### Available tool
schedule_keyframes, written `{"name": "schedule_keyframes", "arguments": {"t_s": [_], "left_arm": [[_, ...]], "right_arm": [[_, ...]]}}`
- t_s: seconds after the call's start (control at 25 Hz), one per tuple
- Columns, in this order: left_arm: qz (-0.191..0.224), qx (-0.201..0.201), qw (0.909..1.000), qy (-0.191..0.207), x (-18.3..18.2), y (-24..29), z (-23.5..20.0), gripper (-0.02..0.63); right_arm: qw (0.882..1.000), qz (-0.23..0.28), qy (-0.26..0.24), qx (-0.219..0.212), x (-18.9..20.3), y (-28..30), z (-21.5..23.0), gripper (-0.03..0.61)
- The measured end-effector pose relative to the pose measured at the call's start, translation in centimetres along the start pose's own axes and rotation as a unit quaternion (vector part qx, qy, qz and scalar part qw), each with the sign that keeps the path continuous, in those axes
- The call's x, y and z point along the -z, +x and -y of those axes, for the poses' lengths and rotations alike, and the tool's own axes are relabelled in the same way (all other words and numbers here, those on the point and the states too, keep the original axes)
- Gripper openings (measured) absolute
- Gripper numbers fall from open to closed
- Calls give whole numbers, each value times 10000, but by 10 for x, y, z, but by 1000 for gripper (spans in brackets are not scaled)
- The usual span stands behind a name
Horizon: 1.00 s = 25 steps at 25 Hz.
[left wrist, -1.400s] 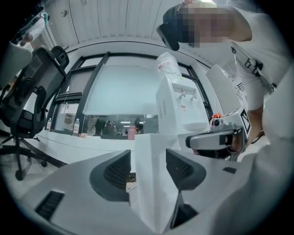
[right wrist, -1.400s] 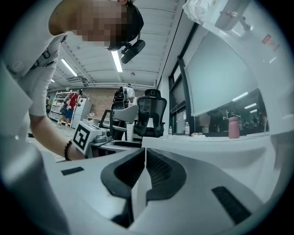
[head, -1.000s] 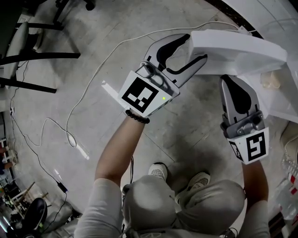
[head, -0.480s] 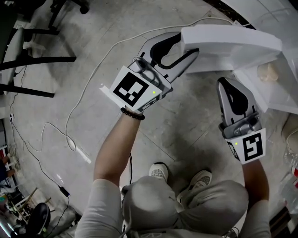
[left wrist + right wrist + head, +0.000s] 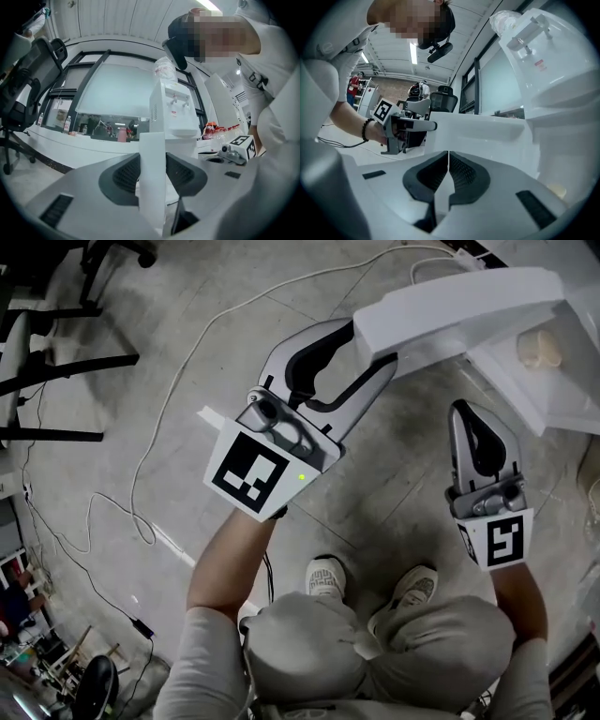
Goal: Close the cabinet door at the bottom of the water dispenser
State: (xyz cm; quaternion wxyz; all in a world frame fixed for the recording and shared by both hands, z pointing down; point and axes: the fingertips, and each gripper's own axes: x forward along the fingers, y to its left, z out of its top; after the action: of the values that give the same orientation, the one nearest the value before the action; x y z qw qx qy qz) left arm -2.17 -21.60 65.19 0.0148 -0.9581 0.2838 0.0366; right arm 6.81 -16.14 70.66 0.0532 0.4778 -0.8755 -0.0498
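The cabinet door (image 5: 450, 310), a flat, smooth white panel, is seen swung wide open at 1 o'clock in the head view, away from the boxy white water dispenser (image 5: 172, 110). Closing is judged barely begun. The door's free edge is clamped in the jaws of the left gripper (image 5: 372, 346), which have just been closing on it. At 4 o'clock the right gripper (image 5: 466, 411) is held empty, its ribbed black pads (image 5: 431, 176) pressed together, above the mottled concrete floor (image 5: 187, 352).

I see the cabinet door (image 5: 469, 306) as smooth white plastic. The floor (image 5: 394, 484) looks like rough, mottled grey concrete; the left gripper (image 5: 367, 345) is matt grey.
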Motion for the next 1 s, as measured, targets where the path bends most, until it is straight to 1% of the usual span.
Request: {"name": "schedule_keyframes", "arguments": {"t_s": [0.12,0.24,0.4,0.52,0.68,0.8,1.0], "left_arm": [[-37,-7,10000,-6,0,-5,12,172],[-57,-57,10000,-3,-1,-4,14,173],[-67,-53,9999,-70,-4,-5,16,173],[-151,21,9999,-50,-3,-7,32,173],[-174,240,9996,-18,1,-7,68,176],[-263,443,9987,-14,1,-8,83,176],[-329,821,9960,108,2,-5,112,176]], "right_arm": [[9999,-160,-26,-13,16,-9,-9,20],[9996,-289,74,-22,26,-11,-14,20],[9992,-371,113,53,25,-12,-16,20],[9989,-451,66,112,28,-29,-16,20],[9982,-528,71,292,41,-62,-13,20],[9976,-606,76,335,48,-70,-16,20],[9969,-704,119,343,57,-81,-27,20]]}}
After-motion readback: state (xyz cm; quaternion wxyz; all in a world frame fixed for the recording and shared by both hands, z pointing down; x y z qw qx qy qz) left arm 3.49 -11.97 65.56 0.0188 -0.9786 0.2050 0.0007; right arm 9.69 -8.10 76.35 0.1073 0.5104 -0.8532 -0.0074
